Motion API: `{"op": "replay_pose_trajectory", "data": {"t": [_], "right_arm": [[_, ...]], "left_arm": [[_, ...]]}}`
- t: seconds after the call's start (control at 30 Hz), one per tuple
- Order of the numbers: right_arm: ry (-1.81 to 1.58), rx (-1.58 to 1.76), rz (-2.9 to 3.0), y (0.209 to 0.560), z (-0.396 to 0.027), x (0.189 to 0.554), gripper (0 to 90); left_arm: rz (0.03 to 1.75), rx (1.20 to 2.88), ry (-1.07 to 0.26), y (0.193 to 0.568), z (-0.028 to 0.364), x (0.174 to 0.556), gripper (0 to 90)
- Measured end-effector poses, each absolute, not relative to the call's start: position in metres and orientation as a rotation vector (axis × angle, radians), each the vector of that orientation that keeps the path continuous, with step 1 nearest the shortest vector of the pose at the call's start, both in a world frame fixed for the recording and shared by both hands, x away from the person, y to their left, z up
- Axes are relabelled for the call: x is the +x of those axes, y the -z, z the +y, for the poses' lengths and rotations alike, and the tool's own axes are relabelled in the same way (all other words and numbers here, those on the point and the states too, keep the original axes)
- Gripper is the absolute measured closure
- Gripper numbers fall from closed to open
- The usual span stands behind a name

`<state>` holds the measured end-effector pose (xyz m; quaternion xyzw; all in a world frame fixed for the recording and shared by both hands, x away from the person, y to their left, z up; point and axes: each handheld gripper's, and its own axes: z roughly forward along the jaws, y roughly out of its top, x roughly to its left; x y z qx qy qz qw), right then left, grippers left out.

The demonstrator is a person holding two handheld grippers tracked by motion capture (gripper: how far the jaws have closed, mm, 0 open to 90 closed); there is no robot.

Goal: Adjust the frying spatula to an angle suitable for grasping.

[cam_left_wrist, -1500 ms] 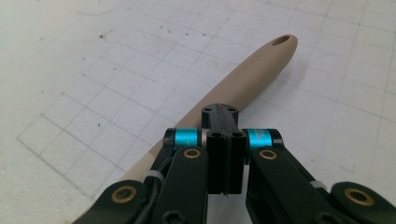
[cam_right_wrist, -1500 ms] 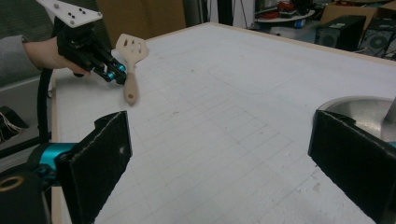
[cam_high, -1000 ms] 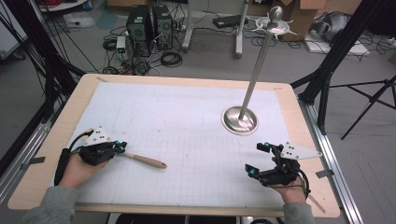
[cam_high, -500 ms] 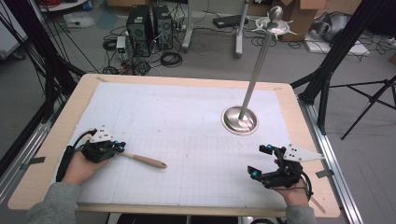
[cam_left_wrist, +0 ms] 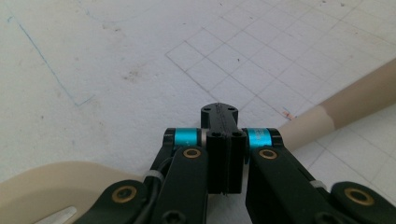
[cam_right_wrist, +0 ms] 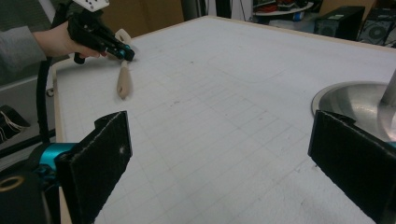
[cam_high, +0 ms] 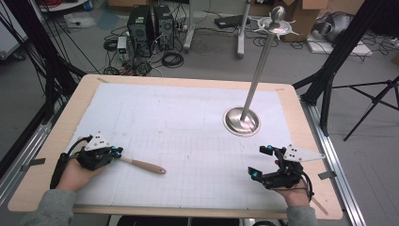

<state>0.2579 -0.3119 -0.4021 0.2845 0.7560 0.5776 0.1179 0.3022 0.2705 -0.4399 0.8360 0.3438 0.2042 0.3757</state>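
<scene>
- The left gripper [cam_high: 115,152] is seen at about 8 o'clock on the table in the high view, held in the person's left hand [cam_high: 75,172], with its jaws pressed together.
- In the left gripper view the closed jaws are seen to lie over the wooden spatula [cam_left_wrist: 355,100], just where the handle meets the blade; whether the neck is pinched between the pads cannot be told.
- The spatula's handle [cam_high: 143,165] is laid flat on the white gridded mat [cam_high: 188,122], pointing away from the left gripper toward 4 o'clock; its pale blade [cam_left_wrist: 56,186] is seen at 7 o'clock in the left gripper view.
- The right gripper [cam_high: 262,161] is held at about 4 o'clock on the table in the right hand [cam_high: 294,193], its jaws spread wide with nothing between them.
- A steel stand [cam_high: 242,121] with a round base and a tall pole is placed at 1 o'clock on the mat, well apart from the spatula and nearer the right gripper.
- The mat is bordered by the wooden table [cam_high: 61,136].
</scene>
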Motion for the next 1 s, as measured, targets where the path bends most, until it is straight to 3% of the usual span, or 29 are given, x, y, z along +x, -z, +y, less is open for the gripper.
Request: {"op": "replay_pose_trajectory", "data": {"t": [0.43, 0.63, 0.73, 1.0], "right_arm": [[-1.698, 0.827, 2.210, 0.402, -0.310, 0.261, 5.2], [-1.689, 0.820, 2.222, 0.402, -0.308, 0.263, 5.2], [-1.685, 0.829, 2.224, 0.403, -0.309, 0.264, 5.2], [-1.692, 0.825, 2.212, 0.401, -0.310, 0.261, 5.2]], "left_arm": [[0.841, 2.193, -0.512, 0.436, 0.282, 0.273, 90.0], [0.814, 2.103, -0.457, 0.430, 0.283, 0.273, 89.8], [0.731, 2.015, -0.398, 0.418, 0.270, 0.265, 89.7], [0.577, 2.071, -0.301, 0.418, 0.239, 0.252, 89.5]]}}
